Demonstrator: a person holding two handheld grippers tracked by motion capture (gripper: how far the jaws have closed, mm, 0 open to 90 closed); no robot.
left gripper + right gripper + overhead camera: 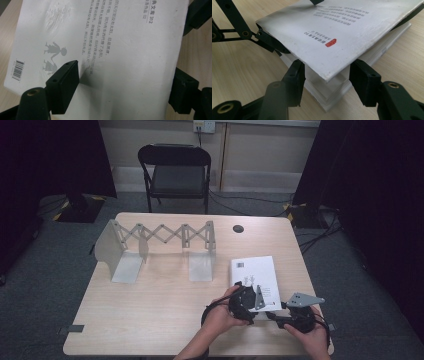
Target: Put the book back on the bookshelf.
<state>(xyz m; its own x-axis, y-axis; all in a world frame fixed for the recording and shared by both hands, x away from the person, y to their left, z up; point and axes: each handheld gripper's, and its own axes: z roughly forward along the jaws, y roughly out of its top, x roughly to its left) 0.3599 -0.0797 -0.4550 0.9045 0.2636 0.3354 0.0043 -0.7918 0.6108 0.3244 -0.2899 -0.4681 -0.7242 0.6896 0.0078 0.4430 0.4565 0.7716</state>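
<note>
A white paperback book (pixel 252 270) lies near the table's front right, back cover up, with a barcode and printed text (pixel 100 32). My left gripper (pixel 125 87) is over it. One pad (pixel 65 80) rests on top of the cover and the other (pixel 185 92) is at the cover's edge. In the right gripper view that edge pad (pixel 269 43) sits under the cover (pixel 332 37), which stands lifted off the page block (pixel 329 92). My right gripper (pixel 329 82) lies low on the table, with its pads against both sides of the book's near corner.
A grey metal expanding rack (pixel 160 237) with upright plates stands across the table's far left. A round cable hole (pixel 238 228) is behind the book. A black folding chair (pixel 175 170) stands beyond the table. Bare wood lies left of the hands.
</note>
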